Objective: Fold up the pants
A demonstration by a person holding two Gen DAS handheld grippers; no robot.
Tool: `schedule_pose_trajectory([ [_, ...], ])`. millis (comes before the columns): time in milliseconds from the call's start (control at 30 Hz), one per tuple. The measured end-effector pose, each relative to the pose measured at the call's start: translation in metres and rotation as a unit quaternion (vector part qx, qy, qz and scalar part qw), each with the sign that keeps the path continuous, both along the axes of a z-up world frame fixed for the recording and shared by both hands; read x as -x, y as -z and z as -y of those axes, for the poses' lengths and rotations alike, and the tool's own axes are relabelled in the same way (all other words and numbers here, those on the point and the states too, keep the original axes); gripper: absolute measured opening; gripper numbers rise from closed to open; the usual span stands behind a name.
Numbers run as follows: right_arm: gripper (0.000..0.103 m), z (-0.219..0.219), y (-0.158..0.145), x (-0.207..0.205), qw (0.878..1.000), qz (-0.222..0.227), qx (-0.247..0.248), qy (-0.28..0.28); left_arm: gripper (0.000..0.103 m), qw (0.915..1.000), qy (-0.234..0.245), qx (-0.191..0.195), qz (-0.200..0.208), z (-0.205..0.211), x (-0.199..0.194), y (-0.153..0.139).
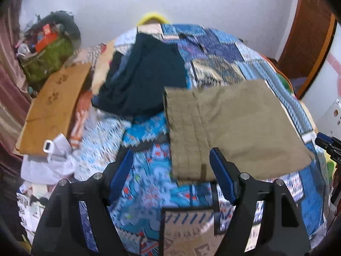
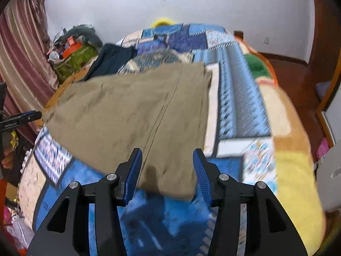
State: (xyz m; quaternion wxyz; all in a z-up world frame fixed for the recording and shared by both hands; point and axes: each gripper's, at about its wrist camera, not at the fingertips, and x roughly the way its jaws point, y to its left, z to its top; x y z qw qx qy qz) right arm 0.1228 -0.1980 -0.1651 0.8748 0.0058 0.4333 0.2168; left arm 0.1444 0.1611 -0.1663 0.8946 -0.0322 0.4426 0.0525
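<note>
Khaki pants (image 1: pixel 230 123) lie folded flat on the bed's blue patchwork quilt (image 1: pixel 149 192). My left gripper (image 1: pixel 171 151) hovers open over their near left corner, its blue pads wide apart and touching no cloth. In the right wrist view the pants (image 2: pixel 132 111) spread ahead, with a seam running down toward me. My right gripper (image 2: pixel 167 150) stands open above their near edge; the cloth lies below the gap, unpinched. Each gripper shows at the edge of the other's view: the right gripper (image 1: pixel 326 143) and the left gripper (image 2: pixel 23 117).
A dark navy garment (image 1: pixel 142 74) lies behind the pants at the left. A cardboard sheet (image 1: pixel 53 106), a white plastic bag (image 1: pixel 53 166) and a full green bag (image 1: pixel 49 59) crowd the bed's left side. A yellow cloth (image 2: pixel 296 181) hangs at the right edge. Wooden door (image 1: pixel 309 32) stands far right.
</note>
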Motion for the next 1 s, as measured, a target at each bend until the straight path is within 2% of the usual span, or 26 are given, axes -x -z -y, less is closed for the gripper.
schedule_pose_trajectory([
  [167, 0.046, 0.003, -0.021, -0.026, 0.999, 0.036, 0.001, 0.008, 0.079, 0.9997, -0.016, -0.003, 0.018, -0.01, -0.029, -0.018],
  [433, 0.047, -0.009, -0.029, -0.083, 0.996, 0.082, 0.028, -0.004, 0.08, 0.9998, -0.022, 0.003, 0.002, -0.019, -0.085, -0.015],
  [600, 0.047, -0.019, -0.017, -0.129, 0.997, 0.07, 0.042, -0.014, 0.081, 0.9991, -0.025, 0.024, -0.023, -0.026, -0.121, 0.004],
  [767, 0.05, -0.026, 0.008, -0.173, 0.997, 0.055, 0.062, 0.0, 0.083, 0.9983, -0.017, 0.018, -0.053, -0.025, -0.15, 0.032],
  [1000, 0.05, -0.03, 0.048, -0.226, 0.999, -0.016, 0.024, 0.014, 0.084, 0.9951, 0.008, 0.02, -0.096, -0.018, -0.171, 0.066],
])
